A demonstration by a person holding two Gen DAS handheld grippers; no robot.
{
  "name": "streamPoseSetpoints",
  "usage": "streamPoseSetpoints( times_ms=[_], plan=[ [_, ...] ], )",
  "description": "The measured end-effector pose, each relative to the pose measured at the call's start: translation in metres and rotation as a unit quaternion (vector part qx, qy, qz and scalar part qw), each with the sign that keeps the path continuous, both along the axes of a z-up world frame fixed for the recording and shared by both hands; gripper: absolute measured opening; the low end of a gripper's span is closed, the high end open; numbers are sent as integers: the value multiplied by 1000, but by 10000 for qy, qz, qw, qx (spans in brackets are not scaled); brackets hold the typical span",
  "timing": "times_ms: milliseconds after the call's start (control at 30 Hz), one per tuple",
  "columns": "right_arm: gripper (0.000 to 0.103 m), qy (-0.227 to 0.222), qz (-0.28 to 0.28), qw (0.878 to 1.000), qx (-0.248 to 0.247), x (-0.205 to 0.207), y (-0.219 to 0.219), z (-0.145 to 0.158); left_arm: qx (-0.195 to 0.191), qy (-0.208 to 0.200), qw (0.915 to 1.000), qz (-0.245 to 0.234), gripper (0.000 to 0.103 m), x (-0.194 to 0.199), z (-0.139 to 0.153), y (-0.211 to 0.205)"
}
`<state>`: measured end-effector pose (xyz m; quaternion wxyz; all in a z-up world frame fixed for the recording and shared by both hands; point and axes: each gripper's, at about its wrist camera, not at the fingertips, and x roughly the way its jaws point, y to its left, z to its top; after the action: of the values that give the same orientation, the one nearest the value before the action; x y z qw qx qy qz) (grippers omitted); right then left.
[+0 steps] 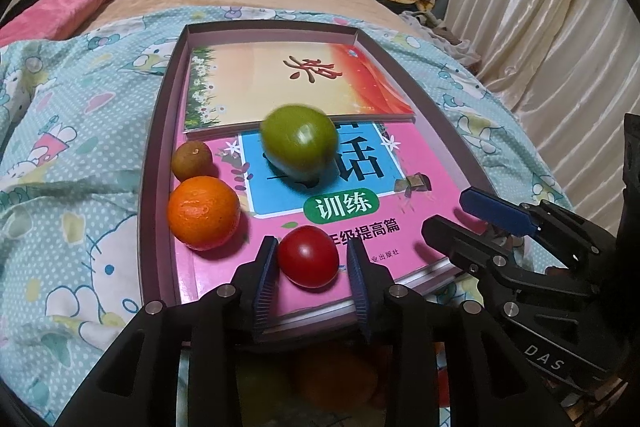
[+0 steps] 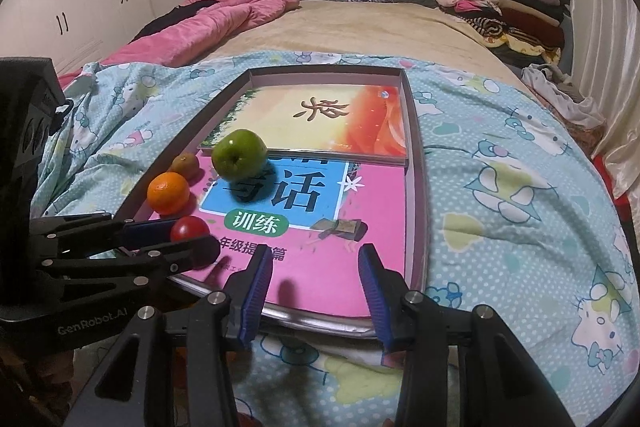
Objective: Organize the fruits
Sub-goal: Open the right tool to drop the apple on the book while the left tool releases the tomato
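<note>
Red tomato (image 1: pixel 308 261) lies between the spread left tongs (image 1: pixel 312 263).

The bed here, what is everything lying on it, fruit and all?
green apple: 1, green, middle of the tray, on the books
orange: 1, orange, tray's left side
kiwi: 1, brown, just behind the orange
tomato: 1, red, near edge, between the left gripper's fingers
books: 2, pink and cream-orange, flat in the tray
tray: 1, mauve, on the sheet
sheet: 1, light blue cartoon print
quilt: 1, pink, far left
folded clothes: 1 pile, mixed, far right
left gripper: 1, black, open
right gripper: 1, black, open, empty
</note>
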<state>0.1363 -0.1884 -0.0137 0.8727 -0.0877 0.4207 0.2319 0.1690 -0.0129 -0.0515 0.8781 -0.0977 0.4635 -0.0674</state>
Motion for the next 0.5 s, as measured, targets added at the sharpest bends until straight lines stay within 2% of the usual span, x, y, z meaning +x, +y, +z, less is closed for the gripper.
streamPoseSetpoints(
  times_ms=[333, 500],
  plan=[
    [48, 13, -28, 10000, -23, 0, 0, -1, 22, 43, 10000, -4, 48, -1, 3, -1],
    [49, -8, -62, 10000, -7, 0, -2, 0, -5, 29, 10000, -14, 50, -3, 5, 0]
  ],
)
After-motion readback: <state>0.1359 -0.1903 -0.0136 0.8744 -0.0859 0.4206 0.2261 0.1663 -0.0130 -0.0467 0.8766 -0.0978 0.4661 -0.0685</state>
